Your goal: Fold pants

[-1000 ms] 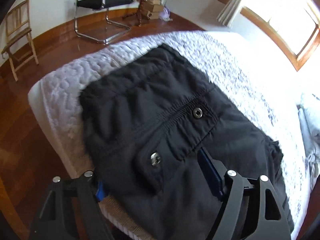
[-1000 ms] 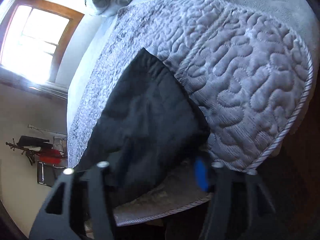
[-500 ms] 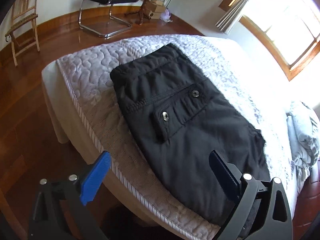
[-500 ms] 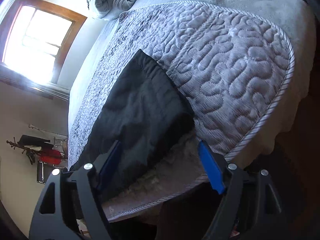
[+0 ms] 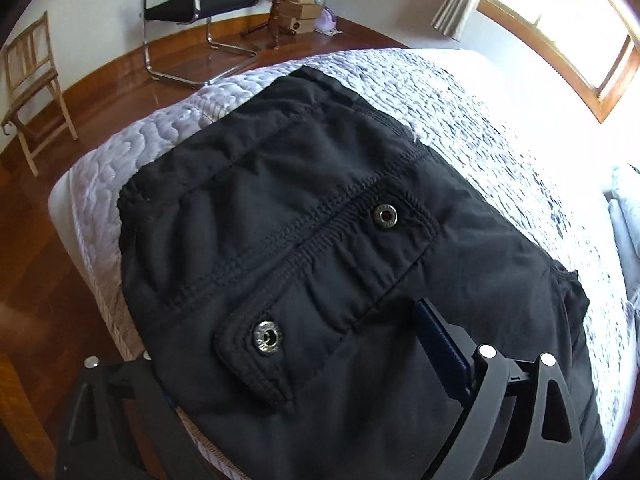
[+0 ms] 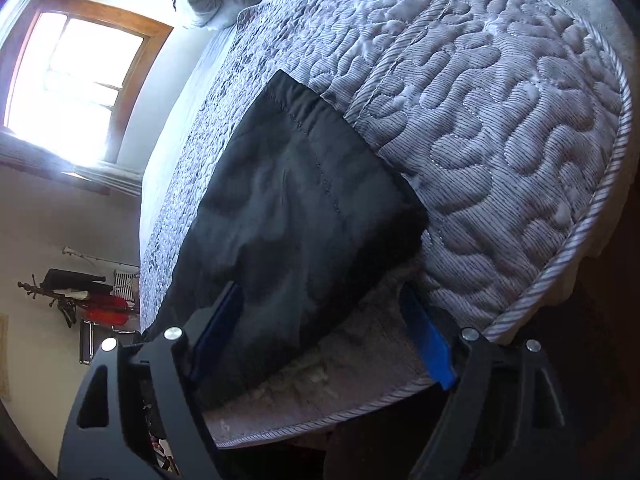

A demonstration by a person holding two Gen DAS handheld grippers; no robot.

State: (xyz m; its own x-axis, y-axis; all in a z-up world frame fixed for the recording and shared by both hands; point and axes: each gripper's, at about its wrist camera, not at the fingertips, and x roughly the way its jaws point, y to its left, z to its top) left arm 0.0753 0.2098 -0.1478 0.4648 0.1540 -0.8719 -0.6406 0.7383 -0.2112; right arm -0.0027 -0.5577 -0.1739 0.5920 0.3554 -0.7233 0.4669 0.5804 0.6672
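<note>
We see folded black nylon pants (image 5: 340, 240) on quilted grey mattress (image 5: 460, 92); left gripper (image 5: 296, 364) closing astride them, right gripper (image 6: 320, 336) opening, unclamped

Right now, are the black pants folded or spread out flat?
Folded. The pants lie on the mattress as a compact rectangle, waistband and hem ends both close by.

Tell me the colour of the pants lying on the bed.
Black. The pants show best in the left wrist view, spread on the quilted mattress.
</note>
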